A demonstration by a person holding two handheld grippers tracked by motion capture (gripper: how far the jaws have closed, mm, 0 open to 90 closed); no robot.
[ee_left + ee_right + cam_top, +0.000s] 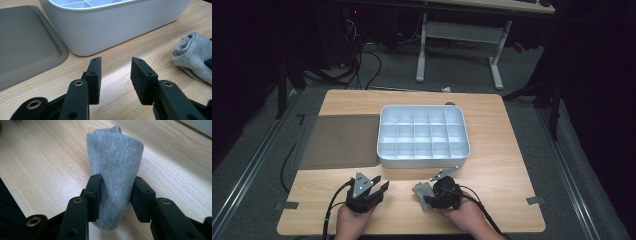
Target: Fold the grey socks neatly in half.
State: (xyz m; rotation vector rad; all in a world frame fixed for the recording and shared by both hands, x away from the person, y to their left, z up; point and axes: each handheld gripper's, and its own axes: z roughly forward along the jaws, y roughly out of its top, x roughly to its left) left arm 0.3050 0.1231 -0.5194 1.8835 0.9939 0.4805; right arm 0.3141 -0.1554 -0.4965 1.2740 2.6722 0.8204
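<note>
Grey knitted sock (115,170), folded, clamped in the right gripper (116,195) on a wooden table (502,150).

Item one, the sock: soft grey knit, lying on the table's near edge in front of the white compartment tray (423,133); in the right gripper view both black pads press its sides and the fabric bulges out between them. Item two, right gripper: jaws closed on the sock, held low over the wood by the person's right hand (462,212). Item three, left gripper (116,75): jaws parted with bare wood between them, gripping nothing, well to the left of the sock and pointing toward the tray's near wall. Item four, grey flat lid (339,141): lies touching the tray's left side.
</note>
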